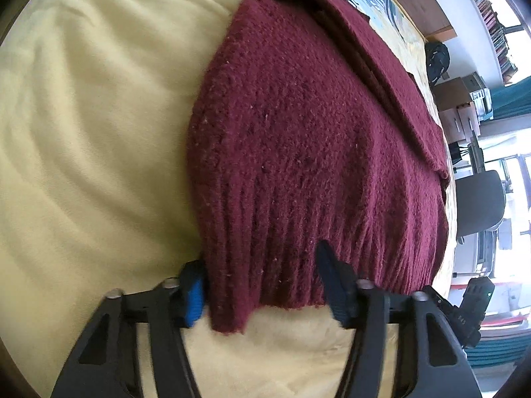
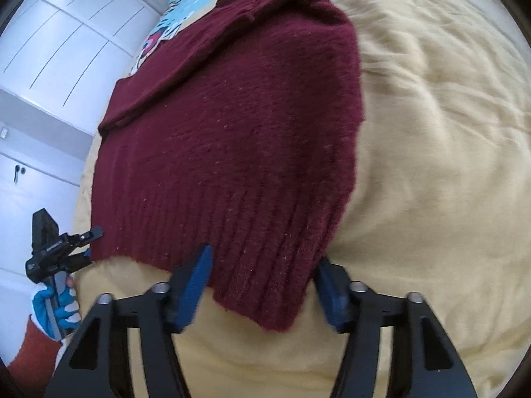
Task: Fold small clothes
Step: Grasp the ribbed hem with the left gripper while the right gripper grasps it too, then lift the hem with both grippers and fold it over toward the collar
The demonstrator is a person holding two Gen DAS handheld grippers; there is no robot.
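A dark red knitted sweater [image 1: 298,139] lies partly folded on a pale yellow bedspread [image 1: 83,132], ribbed hem toward me. My left gripper [image 1: 262,285] is open, its blue-padded fingers either side of the hem's left corner. In the right wrist view the sweater [image 2: 232,139] lies the same way, and my right gripper [image 2: 262,282] is open with its fingers either side of the hem's right corner. The left gripper [image 2: 89,245] also shows at the hem's far corner, held by a gloved hand.
The bedspread [image 2: 431,165] has a coloured print [image 2: 186,10] beyond the sweater. White wardrobe doors [image 2: 49,49] stand at the left. A dark chair [image 1: 478,202], boxes and bookshelves [image 1: 491,23] are at the right.
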